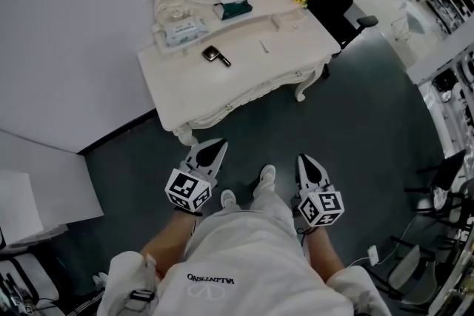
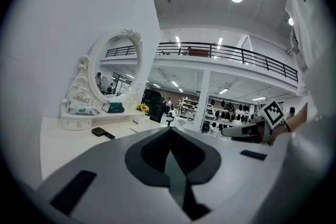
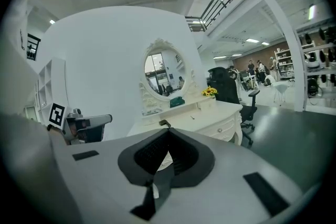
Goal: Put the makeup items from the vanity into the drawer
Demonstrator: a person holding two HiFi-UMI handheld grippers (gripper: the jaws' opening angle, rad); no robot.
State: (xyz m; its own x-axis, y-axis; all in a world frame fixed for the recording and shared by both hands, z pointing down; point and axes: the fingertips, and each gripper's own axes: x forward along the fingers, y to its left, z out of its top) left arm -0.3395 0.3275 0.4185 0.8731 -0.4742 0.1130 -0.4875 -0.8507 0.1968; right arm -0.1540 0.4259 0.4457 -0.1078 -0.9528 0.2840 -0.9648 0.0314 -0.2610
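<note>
Short of the vanity [image 1: 244,81], a person [image 1: 252,263] held left gripper [image 1: 210,152] and right gripper [image 1: 309,163] closed and empty, apparently readying to fetch the dark item [image 1: 215,55].

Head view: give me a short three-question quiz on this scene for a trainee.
1. True or false: the left gripper and the right gripper touch nothing on the vanity.
2. Which lies on the vanity top? A: dark makeup item; B: cup; C: book.
3. Fill in: both grippers' jaws are ____.
Key: 1 true; 2 A; 3 shut.
</note>
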